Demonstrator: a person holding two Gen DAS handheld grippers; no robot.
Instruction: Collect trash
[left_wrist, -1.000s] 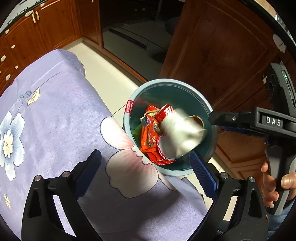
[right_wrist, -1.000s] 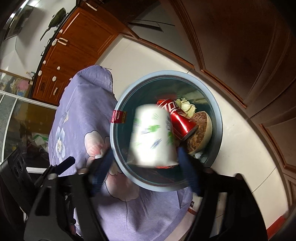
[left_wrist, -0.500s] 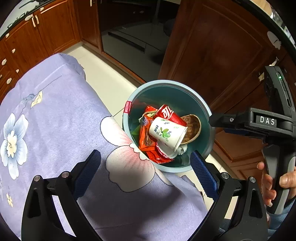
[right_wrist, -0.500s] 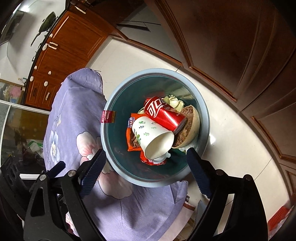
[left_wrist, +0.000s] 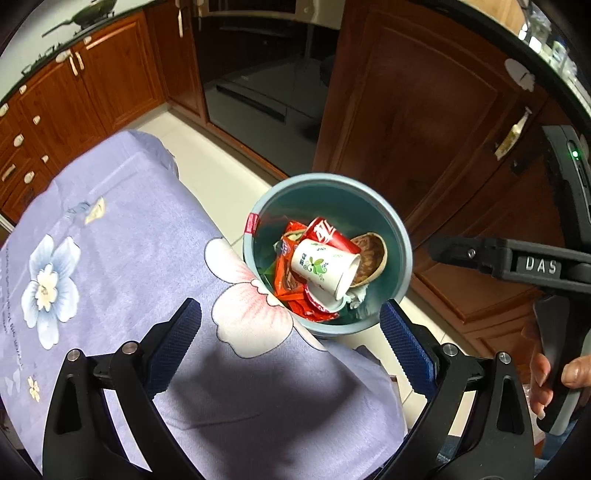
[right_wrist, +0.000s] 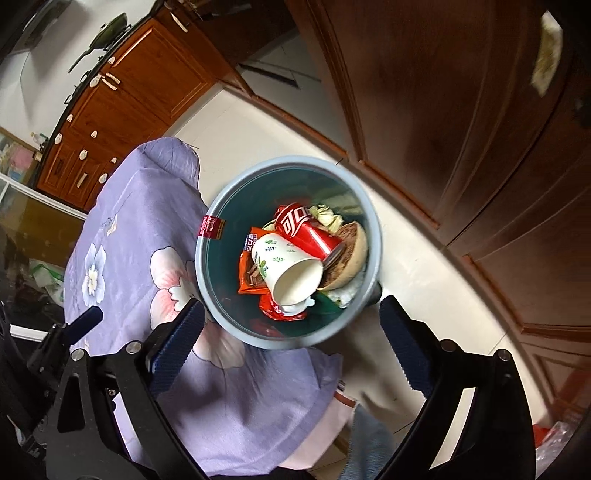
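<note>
- Right gripper (right_wrist: 291, 325) fingers spreading wider, holding nothing, paper cup (right_wrist: 288, 269) lying in the bin (right_wrist: 207, 273) beyond them.
- Left gripper (left_wrist: 291, 332) fingers standing spread, empty.

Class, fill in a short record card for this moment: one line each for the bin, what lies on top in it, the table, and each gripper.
bin: blue-grey bin on the floor beside the table
top item: paper cup on its side, over a red can and snack wrappers
table: purple floral cloth
left gripper: open, nothing between the fingers
right gripper: jaws opening, nothing between them
</note>
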